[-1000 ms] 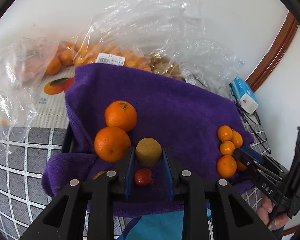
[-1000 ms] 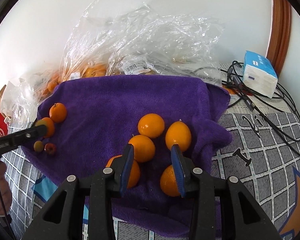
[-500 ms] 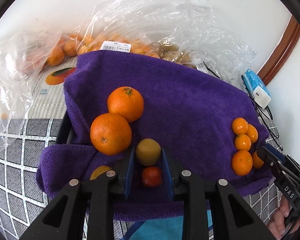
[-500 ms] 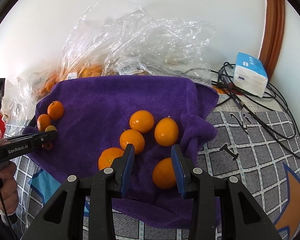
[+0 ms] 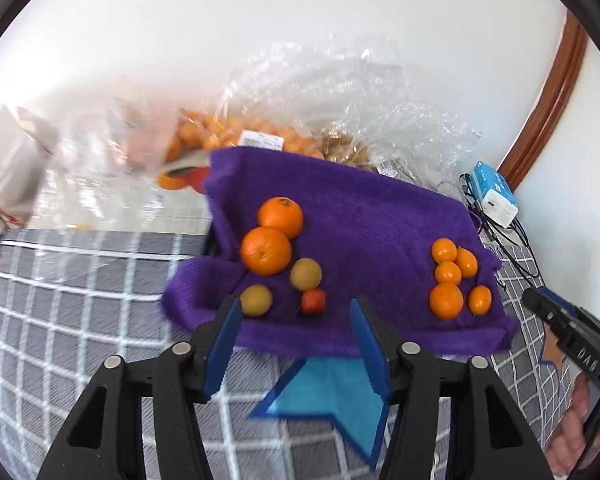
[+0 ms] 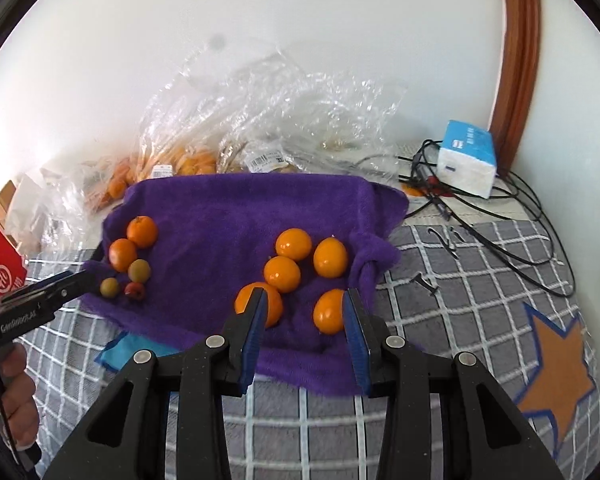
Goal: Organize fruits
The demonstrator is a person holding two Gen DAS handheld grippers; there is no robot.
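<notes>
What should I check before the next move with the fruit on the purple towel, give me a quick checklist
1. Left tongs free of fruit: ok, jaws opening, nothing between them.
2. Right tongs free of fruit: ok, gap between the pads is bare.
3. Greenish fruit resting on the purple towel: ok, beside the big oranges.
4. Red fruit clear of the left tongs: ok.
5. Small oranges grouped on the towel's right side: ok, five together.
6. Fruit stable, not rolling: cannot tell.
</notes>
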